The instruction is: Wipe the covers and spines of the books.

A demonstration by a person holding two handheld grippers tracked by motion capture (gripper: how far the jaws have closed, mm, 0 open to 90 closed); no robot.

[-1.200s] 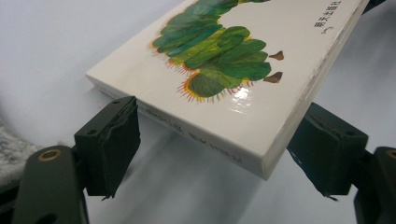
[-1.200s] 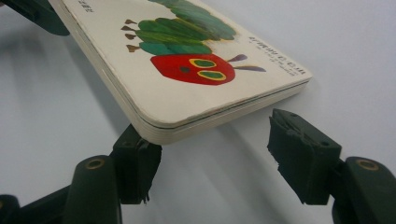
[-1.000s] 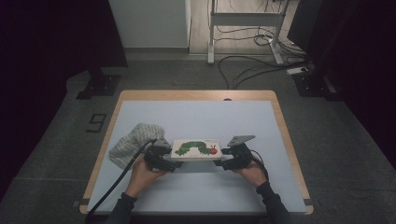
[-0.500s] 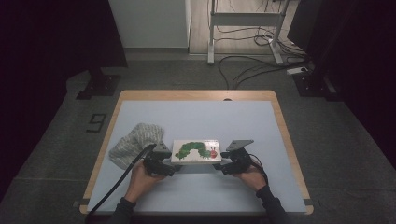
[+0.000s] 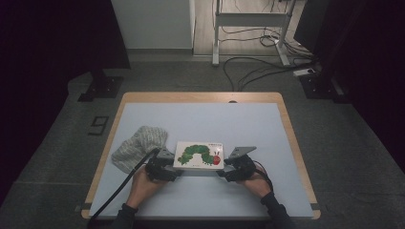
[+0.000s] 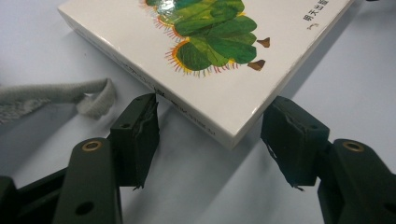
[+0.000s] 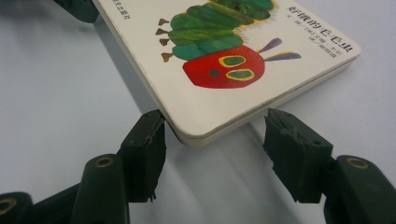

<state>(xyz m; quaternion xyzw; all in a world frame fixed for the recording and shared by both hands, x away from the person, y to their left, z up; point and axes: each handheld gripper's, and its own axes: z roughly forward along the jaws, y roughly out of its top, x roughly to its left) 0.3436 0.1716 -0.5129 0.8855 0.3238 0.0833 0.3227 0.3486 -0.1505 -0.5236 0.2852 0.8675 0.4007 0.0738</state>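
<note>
Partly hidden: book [image 5: 198,155] corners sit between both closing claws | left claw [image 6: 210,135], right claw [image 7: 212,140] apart, unclamped

A pale blue worktop [image 5: 200,119] with a light wooden rim stands on grey carpet floor [image 5: 344,157]. Behind it rise a white cabinet [image 5: 153,24] and a metal desk frame [image 5: 248,28], with black cables [image 5: 258,71] strewn across the floor. Both sides lie in deep shadow.
</note>
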